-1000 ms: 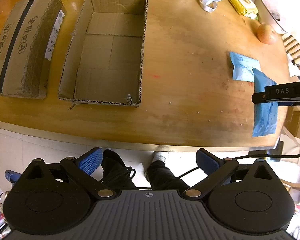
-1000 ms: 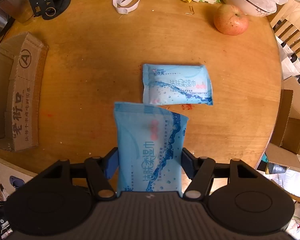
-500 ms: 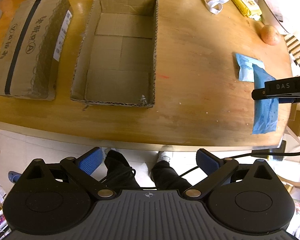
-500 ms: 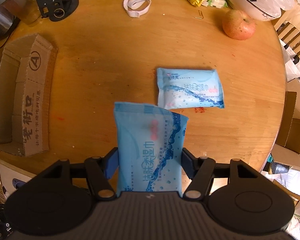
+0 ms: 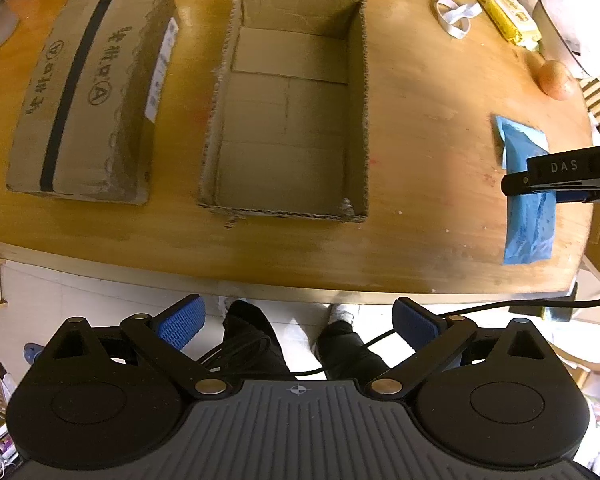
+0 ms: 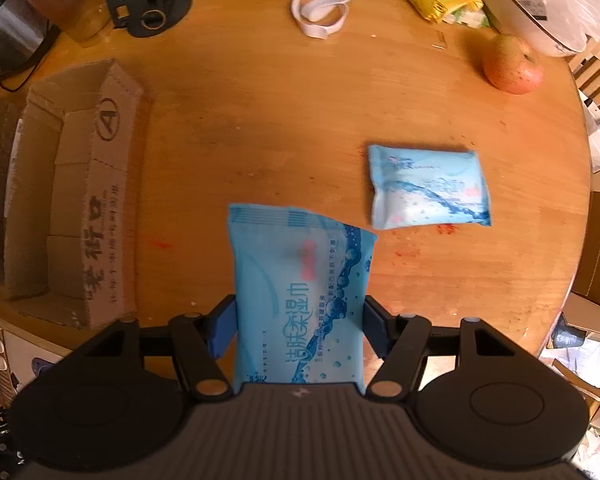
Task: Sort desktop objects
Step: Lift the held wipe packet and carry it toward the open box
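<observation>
In right claw [image 6: 298,320]: wipes pack [image 6: 300,296] lengthwise, forward

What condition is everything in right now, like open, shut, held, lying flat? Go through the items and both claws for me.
Left claw: open, holding nothing.
Right claw: shut on the held wipes pack.
Held wipes pack: gripped at both sides, above the table.
Second wipes pack: lying flat on the table.
Open cardboard box: upright, top open, nothing inside.
Other cardboard box: closed side up.
Apple: whole, resting on the table.
</observation>
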`<control>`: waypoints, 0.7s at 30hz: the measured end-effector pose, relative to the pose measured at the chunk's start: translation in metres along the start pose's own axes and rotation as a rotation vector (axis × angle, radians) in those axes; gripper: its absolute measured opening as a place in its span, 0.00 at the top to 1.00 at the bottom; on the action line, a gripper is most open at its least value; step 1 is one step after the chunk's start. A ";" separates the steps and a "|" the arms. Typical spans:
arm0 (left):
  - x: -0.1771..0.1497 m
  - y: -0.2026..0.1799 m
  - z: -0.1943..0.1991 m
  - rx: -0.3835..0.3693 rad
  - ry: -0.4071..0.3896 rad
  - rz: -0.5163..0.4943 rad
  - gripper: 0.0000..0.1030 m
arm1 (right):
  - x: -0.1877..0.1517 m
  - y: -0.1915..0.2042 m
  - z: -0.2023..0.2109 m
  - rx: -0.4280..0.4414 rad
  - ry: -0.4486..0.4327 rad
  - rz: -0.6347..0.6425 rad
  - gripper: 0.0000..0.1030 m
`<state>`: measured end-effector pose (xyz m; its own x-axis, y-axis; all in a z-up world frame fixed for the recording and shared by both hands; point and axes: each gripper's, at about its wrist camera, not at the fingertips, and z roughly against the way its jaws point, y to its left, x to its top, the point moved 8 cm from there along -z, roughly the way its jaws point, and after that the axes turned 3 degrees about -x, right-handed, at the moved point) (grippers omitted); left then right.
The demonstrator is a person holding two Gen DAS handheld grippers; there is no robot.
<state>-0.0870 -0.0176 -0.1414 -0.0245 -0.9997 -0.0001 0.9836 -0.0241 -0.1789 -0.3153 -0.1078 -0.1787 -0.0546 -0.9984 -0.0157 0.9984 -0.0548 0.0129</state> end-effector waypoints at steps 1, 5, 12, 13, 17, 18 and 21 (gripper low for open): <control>0.001 0.003 0.001 -0.001 0.000 0.000 0.00 | 0.001 0.004 0.000 0.000 0.000 0.000 0.35; 0.003 0.014 0.002 -0.003 0.001 0.003 0.00 | 0.003 0.019 0.001 0.003 0.003 0.001 0.35; 0.005 0.034 0.005 -0.007 0.002 0.002 0.00 | 0.005 0.045 0.005 0.007 0.003 -0.005 0.35; 0.006 0.037 0.005 -0.008 0.003 0.001 0.00 | 0.005 0.049 0.005 0.008 0.004 -0.006 0.35; 0.006 0.050 0.006 -0.010 0.003 -0.002 0.00 | 0.005 0.064 0.008 0.012 0.003 -0.011 0.35; 0.007 0.053 0.007 -0.011 0.004 -0.002 0.00 | 0.005 0.068 0.008 0.013 0.002 -0.013 0.35; 0.007 0.062 0.008 -0.013 0.004 -0.005 0.00 | 0.004 0.080 0.009 0.014 0.003 -0.015 0.35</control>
<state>-0.0244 -0.0263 -0.1448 -0.0299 -0.9995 -0.0035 0.9811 -0.0287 -0.1915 -0.2362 -0.1164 -0.1683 -0.0693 -0.9974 -0.0190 0.9972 -0.0698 0.0266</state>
